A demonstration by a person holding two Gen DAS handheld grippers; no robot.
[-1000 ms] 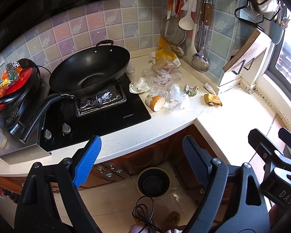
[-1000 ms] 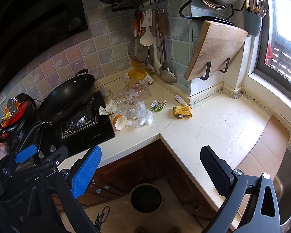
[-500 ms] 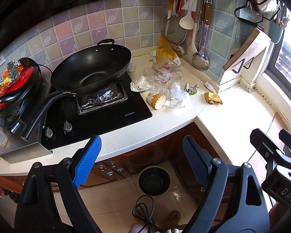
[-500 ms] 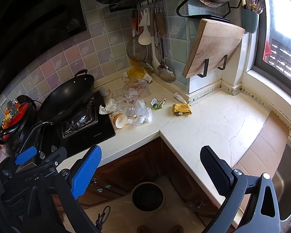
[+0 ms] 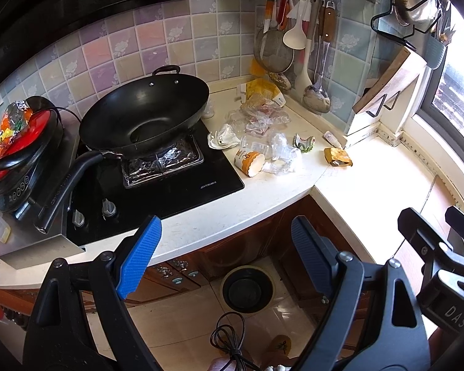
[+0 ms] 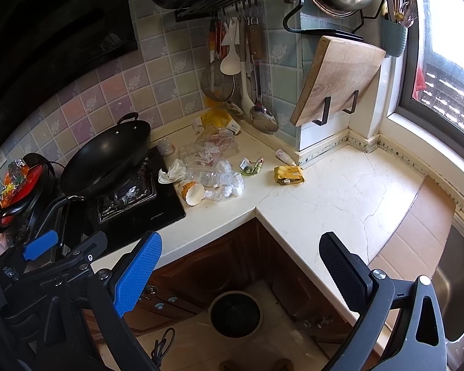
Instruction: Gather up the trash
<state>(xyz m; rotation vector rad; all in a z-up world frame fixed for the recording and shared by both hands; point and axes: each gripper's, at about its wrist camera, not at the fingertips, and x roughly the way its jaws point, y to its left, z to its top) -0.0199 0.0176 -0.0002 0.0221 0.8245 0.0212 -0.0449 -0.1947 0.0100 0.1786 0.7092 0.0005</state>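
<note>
Trash lies in the corner of the white counter (image 5: 219, 219): a tipped paper cup (image 5: 249, 162) (image 6: 192, 192), crushed clear plastic bottles (image 5: 278, 151) (image 6: 219, 179), a crumpled white paper (image 5: 224, 137), a green wrapper (image 5: 304, 142) (image 6: 250, 167), a yellow packet (image 5: 337, 157) (image 6: 288, 175) and a yellow bag (image 5: 261, 91) at the wall. A dark round bin (image 5: 247, 289) (image 6: 235, 313) stands on the floor below. My left gripper (image 5: 225, 247) hangs open and empty over the counter's front edge. My right gripper (image 6: 241, 262) is also open and empty, well short of the trash.
A black wok (image 5: 145, 114) sits on the gas hob (image 5: 157, 191) left of the trash. Utensils (image 5: 297, 46) hang on the tiled wall, a wooden cutting board (image 6: 337, 77) leans in its rack. A sink (image 6: 457, 284) lies at far right. A cable (image 5: 229, 340) lies on the floor.
</note>
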